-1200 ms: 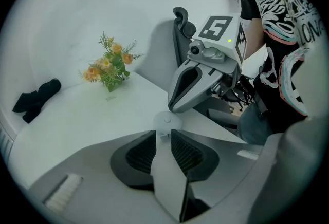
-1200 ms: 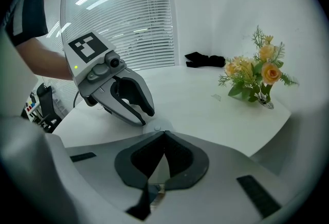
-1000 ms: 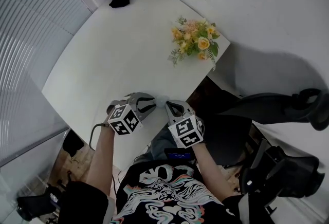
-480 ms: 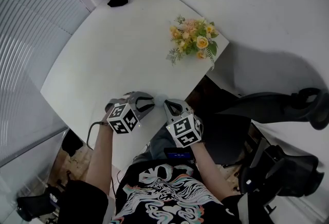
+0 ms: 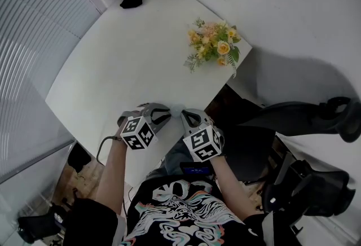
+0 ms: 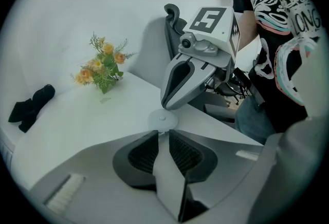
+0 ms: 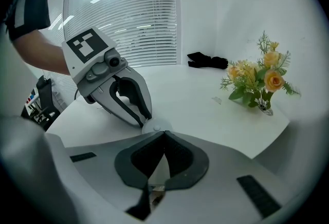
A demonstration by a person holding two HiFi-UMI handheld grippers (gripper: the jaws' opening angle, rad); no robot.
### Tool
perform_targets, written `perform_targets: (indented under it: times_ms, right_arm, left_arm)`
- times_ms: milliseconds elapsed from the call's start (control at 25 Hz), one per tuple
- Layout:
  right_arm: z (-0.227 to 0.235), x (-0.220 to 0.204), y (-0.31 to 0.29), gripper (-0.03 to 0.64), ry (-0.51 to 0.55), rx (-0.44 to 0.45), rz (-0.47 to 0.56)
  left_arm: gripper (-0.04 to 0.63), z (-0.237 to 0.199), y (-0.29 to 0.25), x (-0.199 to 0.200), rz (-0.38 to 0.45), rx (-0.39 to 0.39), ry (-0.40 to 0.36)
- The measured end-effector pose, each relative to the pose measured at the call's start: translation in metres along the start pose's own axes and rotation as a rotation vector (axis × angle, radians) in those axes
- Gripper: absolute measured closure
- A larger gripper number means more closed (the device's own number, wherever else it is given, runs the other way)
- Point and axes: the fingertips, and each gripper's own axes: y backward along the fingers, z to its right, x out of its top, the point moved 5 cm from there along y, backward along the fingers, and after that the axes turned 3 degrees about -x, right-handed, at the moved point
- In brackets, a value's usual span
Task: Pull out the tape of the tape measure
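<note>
Little tape measure looks light and slidey: steady the case, pinch the tab. Left claw just been closing to a slit, nothing between; right claw pressed together.

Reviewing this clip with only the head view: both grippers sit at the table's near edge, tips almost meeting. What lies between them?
Observer: A small round white tape measure lies flat on the table. The left gripper view shows it plainly.
Operator: Is the left gripper on it?
Observer: The left gripper has just been closing its jaws. A narrow gap shows between them, with the tape measure's near edge at their tips. I cannot confirm a grip.
Operator: And the right one?
Observer: In its own view, the right gripper has its tips together, right at the tape measure's edge.
</note>
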Motion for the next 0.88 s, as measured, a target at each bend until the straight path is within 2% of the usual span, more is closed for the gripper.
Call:
perform_targets:
  times_ms: [160,320,440,680,880]
  right_arm:
    - [0.0005,0.0001,0.0002,0.612,-0.005,-0.007,-0.003]
    - [-0.0002,0.0002,0.0008,0.612,0.002,-0.007,-0.013]
    - [-0.0022,0.0002,0.0008,0.612,0.008,-0.011,-0.02]
    - [-0.0021,0.001,0.0,0.612,0.019,-0.012,-0.025]
    - [-0.0012,0.0018,-0.0012,0.612,0.028,-0.01,-0.028]
  left_arm:
    - [0.538,0.0012,0.0001,-0.0005,-0.001,0.013,0.005]
    - [0.588,-0.0011,0.0007,-0.0015,-0.01,0.029,0.036]
    - [0.588,-0.0017,0.0009,-0.0016,-0.01,0.046,0.049]
    - [0.583,0.0037,0.0,-0.0019,-0.009,0.022,-0.008]
    - [0.583,0.0027,-0.0008,-0.0012,-0.012,0.011,-0.001]
